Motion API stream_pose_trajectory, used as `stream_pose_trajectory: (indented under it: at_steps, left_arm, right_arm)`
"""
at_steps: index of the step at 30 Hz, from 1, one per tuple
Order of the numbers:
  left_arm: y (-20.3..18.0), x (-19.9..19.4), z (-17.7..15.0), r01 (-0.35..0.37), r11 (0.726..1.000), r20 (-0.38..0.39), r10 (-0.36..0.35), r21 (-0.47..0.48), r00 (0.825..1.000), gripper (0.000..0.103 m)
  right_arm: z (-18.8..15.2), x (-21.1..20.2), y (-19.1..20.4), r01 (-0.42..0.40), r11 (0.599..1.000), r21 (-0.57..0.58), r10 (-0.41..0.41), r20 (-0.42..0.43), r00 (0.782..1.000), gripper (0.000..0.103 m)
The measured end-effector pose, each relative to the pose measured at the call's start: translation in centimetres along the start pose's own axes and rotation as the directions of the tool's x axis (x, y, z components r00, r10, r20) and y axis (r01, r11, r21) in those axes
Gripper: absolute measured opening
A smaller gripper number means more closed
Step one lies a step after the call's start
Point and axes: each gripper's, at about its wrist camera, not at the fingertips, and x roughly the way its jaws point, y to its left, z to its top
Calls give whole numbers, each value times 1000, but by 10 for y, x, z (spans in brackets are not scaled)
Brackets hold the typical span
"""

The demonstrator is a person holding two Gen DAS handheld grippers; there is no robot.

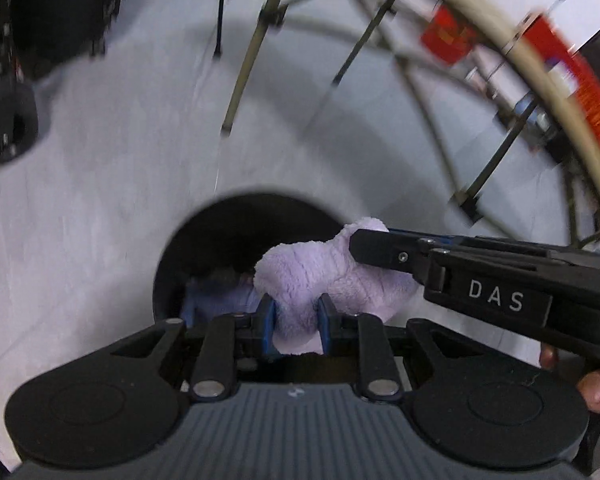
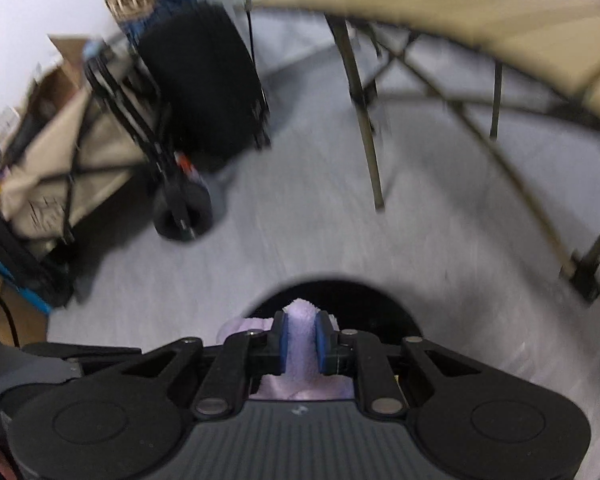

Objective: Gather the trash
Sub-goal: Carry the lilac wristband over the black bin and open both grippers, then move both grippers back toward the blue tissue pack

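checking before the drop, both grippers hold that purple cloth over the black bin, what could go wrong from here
1. The purple cloth bulges beyond the black bin rim on one side, so that part might drape outside when released.
2. The left gripper and right gripper both pinch it; if one lets go late, the cloth may get dragged back out.
3. The grippers sit close together over the opening and could knock each other.

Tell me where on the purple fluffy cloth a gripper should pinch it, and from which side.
Pinch a bunched fold of the purple cloth from above, as both grippers do. It is soft and shapeless, so any gathered ridge fits between the pads. The left gripper holds the near fold, the right gripper another, above the black bin.
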Motion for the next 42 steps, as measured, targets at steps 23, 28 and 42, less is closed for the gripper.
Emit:
stream_pose_trajectory:
  at_steps: [23, 28, 42]
  left_arm:
    - [7, 46, -12, -172, 985, -103, 169, -16, 980, 69]
    - [1, 25, -12, -223, 975, -45, 224, 12, 974, 69]
    - [-152, -158, -71, -217, 956, 595, 60, 196, 801, 82]
  right_arm:
    - [-20, 40, -42, 42, 999, 23, -38, -164, 986, 57]
    - [-20, 20, -35, 51, 999, -1, -51, -111, 993, 56]
    - [-61, -274, -43, 50, 999, -20, -34, 497, 867, 67]
